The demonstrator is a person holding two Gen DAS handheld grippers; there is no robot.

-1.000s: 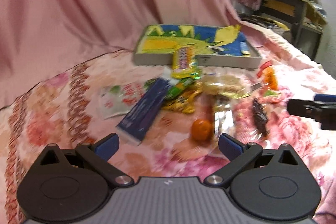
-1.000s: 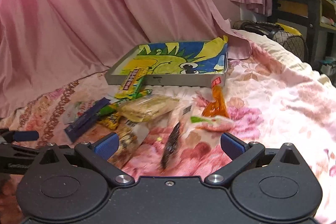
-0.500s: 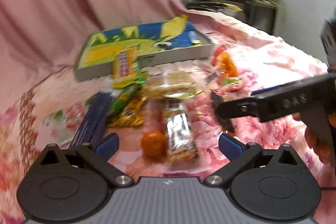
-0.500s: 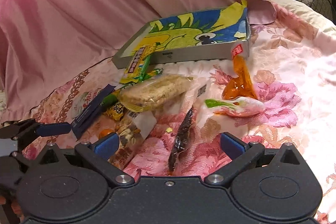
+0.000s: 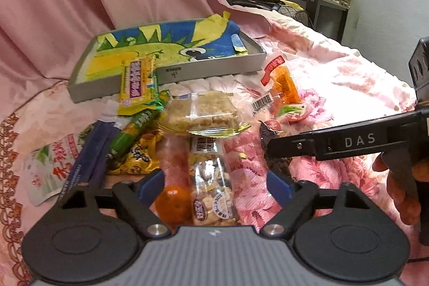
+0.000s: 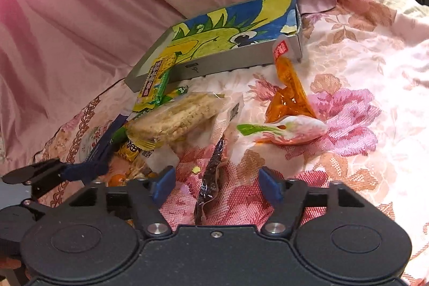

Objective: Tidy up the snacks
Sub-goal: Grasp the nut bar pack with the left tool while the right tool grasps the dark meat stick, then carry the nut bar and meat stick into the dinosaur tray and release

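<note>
tray (image 5: 203,70): ahead of both my grippers, past the pile; only its printed liner inside, so nothing sorted yet.
snack pile (image 5: 198,114): all loose on the floral cloth (image 6: 348,109) between me and the tray. Whole job left.
left gripper (image 5: 214,185): jaws closing, pads not pressing; nut pack (image 5: 211,189) and small orange (image 5: 171,203) sit between them.
right gripper (image 6: 215,184): jaws closing, not yet touching the dark thin packet (image 6: 210,178) between them.
left view only: white sachet (image 5: 53,165) far left, my hand (image 5: 399,186) on the right tool.
right view only: the dark packet's full length.
</note>
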